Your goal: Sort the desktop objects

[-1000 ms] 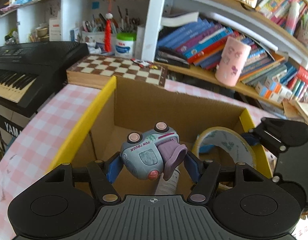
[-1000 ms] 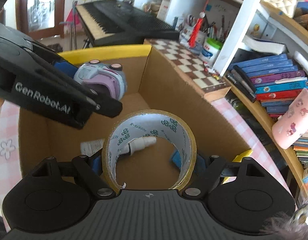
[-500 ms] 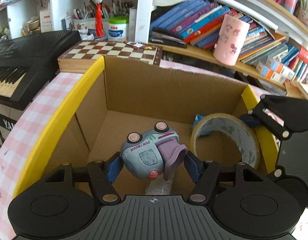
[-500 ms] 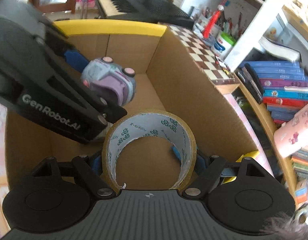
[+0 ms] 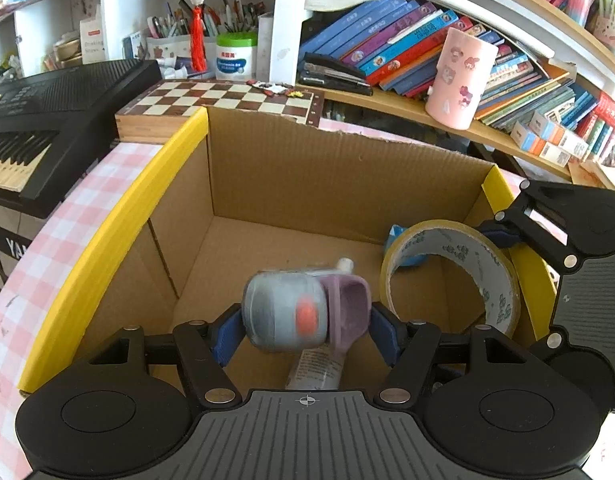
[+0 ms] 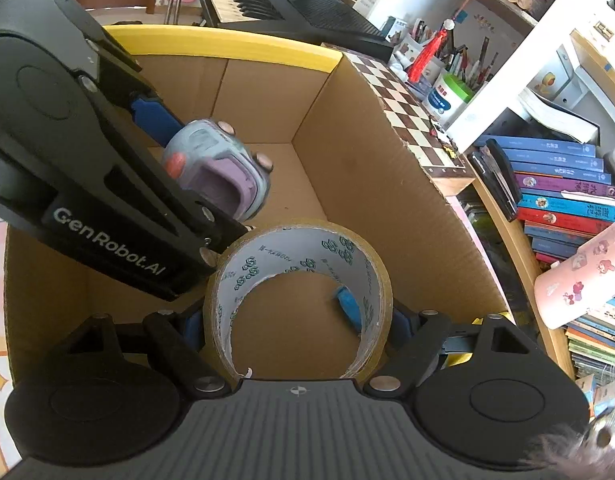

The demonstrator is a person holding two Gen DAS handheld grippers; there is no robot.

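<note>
A cardboard box (image 5: 307, 184) with yellow-taped rims stands on the pink checked table. My left gripper (image 5: 305, 330) is inside the box opening with its jaws spread; the grey and purple toy truck (image 5: 303, 312) sits blurred between them, tipped forward, and also shows in the right wrist view (image 6: 217, 168). My right gripper (image 6: 295, 320) is shut on a roll of tan packing tape (image 6: 299, 292) and holds it over the box; the roll also shows in the left wrist view (image 5: 451, 276). A white tube (image 5: 315, 368) lies on the box floor.
A chessboard (image 5: 219, 100) lies behind the box. A black keyboard (image 5: 39, 108) is at the left. A pink cup (image 5: 459, 76) and rows of books (image 5: 407, 52) fill the shelf behind. A small blue item (image 5: 399, 240) lies in the box's right corner.
My left gripper's jaws have spread and the toy truck has tipped forward and is slipping out, blurred. Both grippers have moved lower and further over the box. The tape stays gripped.
</note>
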